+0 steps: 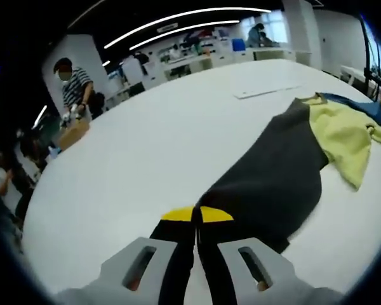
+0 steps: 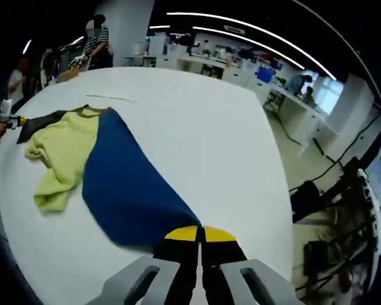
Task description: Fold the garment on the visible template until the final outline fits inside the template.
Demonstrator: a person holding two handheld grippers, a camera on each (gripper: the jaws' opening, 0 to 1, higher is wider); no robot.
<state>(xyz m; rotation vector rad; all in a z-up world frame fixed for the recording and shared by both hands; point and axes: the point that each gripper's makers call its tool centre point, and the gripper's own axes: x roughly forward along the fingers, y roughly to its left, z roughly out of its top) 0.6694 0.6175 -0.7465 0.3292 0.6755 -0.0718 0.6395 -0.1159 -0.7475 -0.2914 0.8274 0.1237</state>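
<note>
A: Left tool (image 1: 197, 219), low centre of the left gripper view, is clenched on the garment's (image 1: 273, 171) grey panel, which stretches toward the upper right.

B: And the right tool (image 2: 200, 236)?

A: Clamped on the blue panel's corner (image 2: 130, 184); the cloth runs to the upper left there. So the garment lies strung between both tools on the white counter (image 1: 152, 146), yellow middle (image 2: 63, 152) crumpled (a pale sheet (image 1: 267, 89), perhaps the template, lies beyond).
</note>
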